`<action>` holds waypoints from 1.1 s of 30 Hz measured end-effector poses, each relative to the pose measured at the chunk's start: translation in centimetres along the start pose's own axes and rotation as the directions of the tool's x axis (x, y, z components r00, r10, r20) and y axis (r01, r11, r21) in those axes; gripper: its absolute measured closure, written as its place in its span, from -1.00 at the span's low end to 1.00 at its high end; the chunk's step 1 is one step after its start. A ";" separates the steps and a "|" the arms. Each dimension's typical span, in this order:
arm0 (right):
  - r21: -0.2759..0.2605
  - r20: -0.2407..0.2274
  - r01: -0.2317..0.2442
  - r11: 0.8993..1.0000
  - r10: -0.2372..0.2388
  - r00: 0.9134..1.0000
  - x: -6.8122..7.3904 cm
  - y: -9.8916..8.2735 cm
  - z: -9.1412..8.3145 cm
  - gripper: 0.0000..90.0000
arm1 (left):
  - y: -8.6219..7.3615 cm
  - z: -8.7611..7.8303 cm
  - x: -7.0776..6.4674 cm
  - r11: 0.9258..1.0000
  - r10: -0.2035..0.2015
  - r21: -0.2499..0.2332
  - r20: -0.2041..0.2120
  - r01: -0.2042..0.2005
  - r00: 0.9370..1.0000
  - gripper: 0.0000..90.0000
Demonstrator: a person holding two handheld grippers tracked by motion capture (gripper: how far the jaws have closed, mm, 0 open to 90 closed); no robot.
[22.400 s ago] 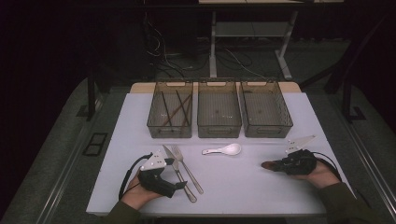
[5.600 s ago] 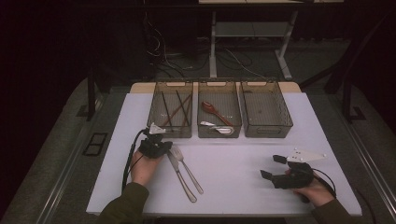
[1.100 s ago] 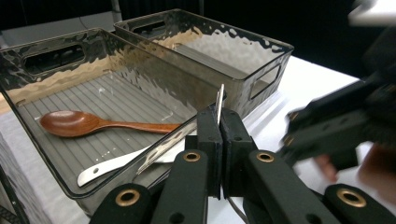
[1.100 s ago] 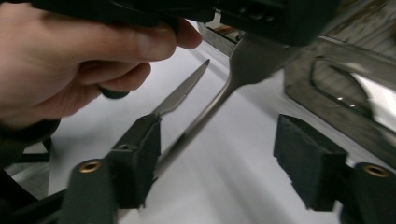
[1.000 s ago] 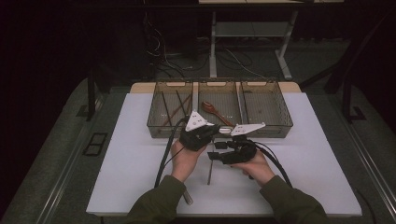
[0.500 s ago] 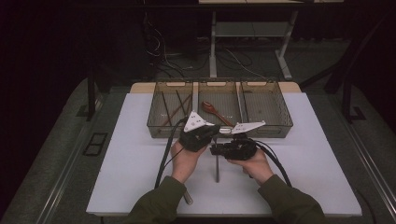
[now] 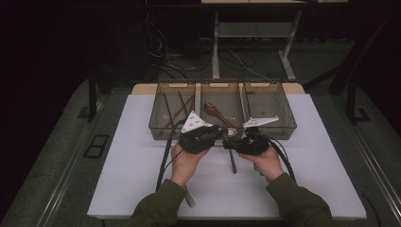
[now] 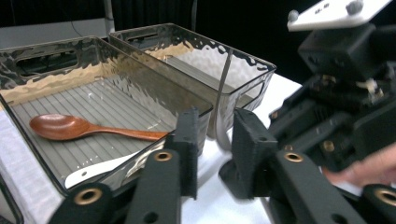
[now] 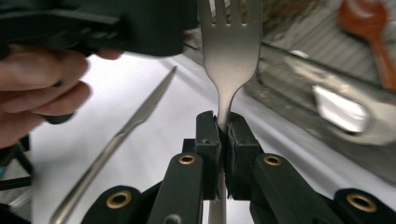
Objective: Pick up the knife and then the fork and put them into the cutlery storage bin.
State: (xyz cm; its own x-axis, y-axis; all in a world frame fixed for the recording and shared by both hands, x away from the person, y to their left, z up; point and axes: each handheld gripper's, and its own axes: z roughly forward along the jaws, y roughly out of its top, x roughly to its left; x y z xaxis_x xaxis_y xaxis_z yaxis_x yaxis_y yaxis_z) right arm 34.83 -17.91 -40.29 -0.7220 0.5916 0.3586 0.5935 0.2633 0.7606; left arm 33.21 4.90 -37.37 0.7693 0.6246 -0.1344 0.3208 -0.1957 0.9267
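Dark lab, white table [image 7: 142,170], floor cables [image 7: 236,59], desk frame [image 7: 215,47]

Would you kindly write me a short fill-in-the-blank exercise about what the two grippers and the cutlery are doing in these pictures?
1. The right gripper is shut on the neck of a ____.
2. The left gripper has jaws that stand ____, with nothing between them.
3. In the middle bin lies a brown wooden ____.
4. On the white table beside the grippers lies a metal ____.

Missing words: fork; open; spoon; knife
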 end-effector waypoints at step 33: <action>-0.043 0.393 0.066 0.997 -0.044 0.918 -9.0 9.5 -11.5 0.89 | -7.2 -8.2 3.0 0.988 0.017 0.152 0.061 -0.026 0.998 -0.44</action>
State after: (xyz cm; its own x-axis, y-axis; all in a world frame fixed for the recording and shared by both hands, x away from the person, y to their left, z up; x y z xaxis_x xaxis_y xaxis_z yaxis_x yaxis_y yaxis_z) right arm 42.84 -29.48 -30.06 -0.5493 0.8315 0.0833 0.5286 0.2685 0.8053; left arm 28.67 14.35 -41.53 0.8068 0.5740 -0.1397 0.3809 -0.3246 0.8658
